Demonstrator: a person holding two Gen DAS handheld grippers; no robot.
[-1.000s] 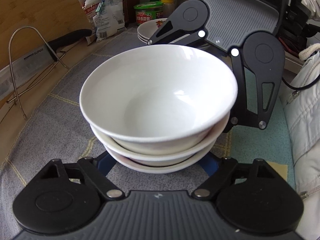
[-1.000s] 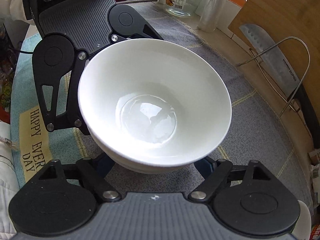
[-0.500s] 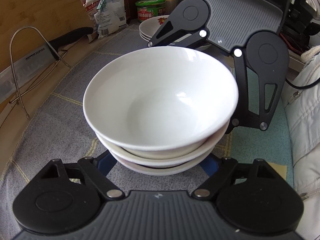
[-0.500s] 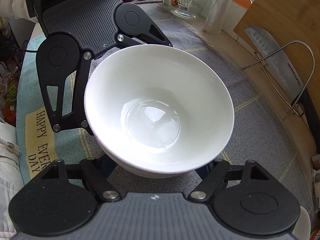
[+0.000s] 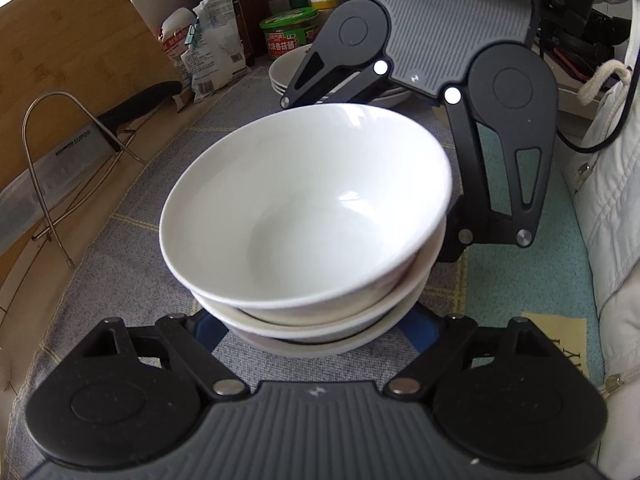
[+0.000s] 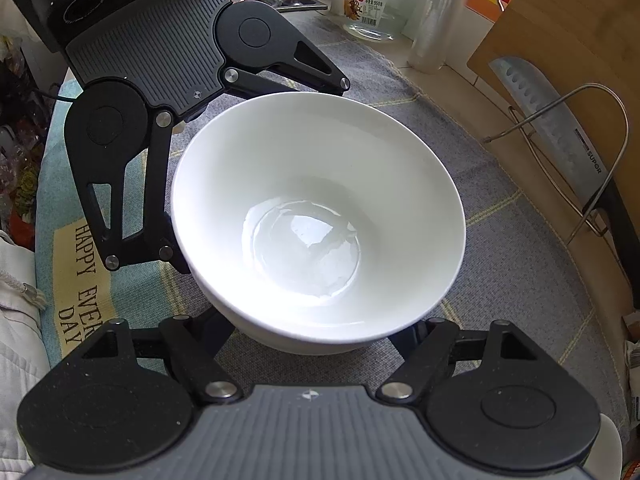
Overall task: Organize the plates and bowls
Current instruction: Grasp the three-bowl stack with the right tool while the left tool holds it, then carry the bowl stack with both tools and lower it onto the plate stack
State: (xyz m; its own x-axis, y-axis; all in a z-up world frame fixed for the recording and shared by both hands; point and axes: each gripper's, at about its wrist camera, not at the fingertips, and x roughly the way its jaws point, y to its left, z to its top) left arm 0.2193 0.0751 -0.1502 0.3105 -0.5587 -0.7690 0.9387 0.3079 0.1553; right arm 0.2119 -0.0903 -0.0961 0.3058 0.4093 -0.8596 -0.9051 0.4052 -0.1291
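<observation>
Left gripper (image 5: 316,332) straddles the foot of the bowl stack (image 5: 304,216), its blue fingers (image 5: 208,328) showing at seven and five o'clock under the lowest rim. Its jaws have just been opening with the stack between them. I cannot tell whether the pads press, as the bowls hide them. Right gripper (image 6: 316,336) faces it from the far side, at one o'clock in the left view. Its jaws have just been closing around the same stack, and contact is hidden there too.

By my reckoning the sorting is well along. Three bowls sit nested on the cloth (image 5: 120,280), and a pile of plates (image 5: 288,76) waits at twelve o'clock behind them. What remains (a guess) is settling or shifting the stack.

The bowls are glossy white ceramic, round and deep, with thin rims and a flat shining well. The top one sits slightly askew. Beneath lies a coarse grey woven cloth with yellow lines.
</observation>
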